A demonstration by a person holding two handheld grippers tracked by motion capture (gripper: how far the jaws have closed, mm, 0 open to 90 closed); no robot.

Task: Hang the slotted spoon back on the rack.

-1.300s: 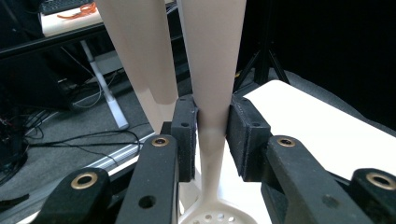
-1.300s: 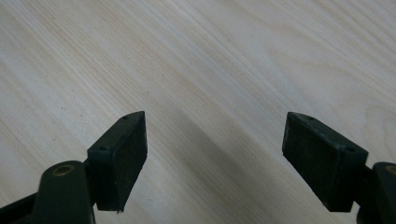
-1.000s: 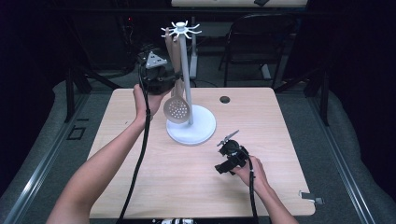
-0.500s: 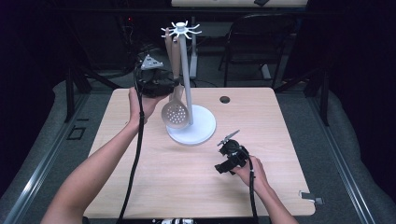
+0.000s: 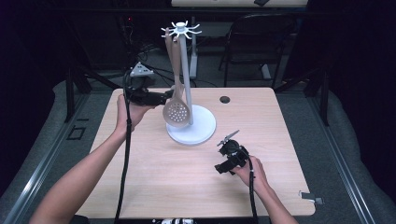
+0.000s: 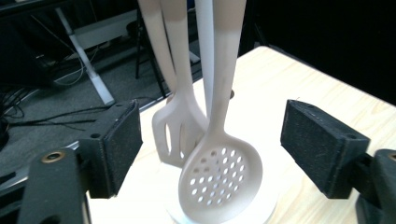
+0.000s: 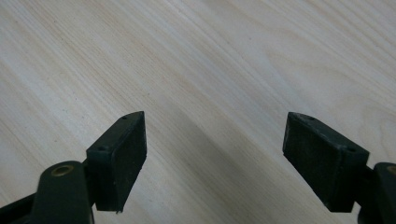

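A white utensil stand (image 5: pixel 187 70) with a round base (image 5: pixel 201 129) rises at the table's back middle. A beige perforated spoon (image 5: pixel 176 112) hangs from its top hooks, and beside it hangs a slotted spatula (image 6: pixel 173 133). My left gripper (image 5: pixel 166 97) is held level just left of the spoon. Its jaws have just been opening and now stand open, with the spoon's bowl (image 6: pixel 219 179) a little ahead of the pads and untouched. My right gripper (image 5: pixel 223 158) rests low over the table's front right, open, with bare wood (image 7: pixel 210 70) between its pads.
A small black round hole cover (image 5: pixel 225 99) sits on the table behind the stand. A black chair (image 5: pixel 261 42) and a white desk leg (image 5: pixel 193 60) stand beyond the far edge. Cables trail from both grippers toward the near edge.
My left gripper has let go of the spoon's handle, opened, and drawn back left and slightly down. The spoon stays hanging on the stand. The right gripper has not moved.
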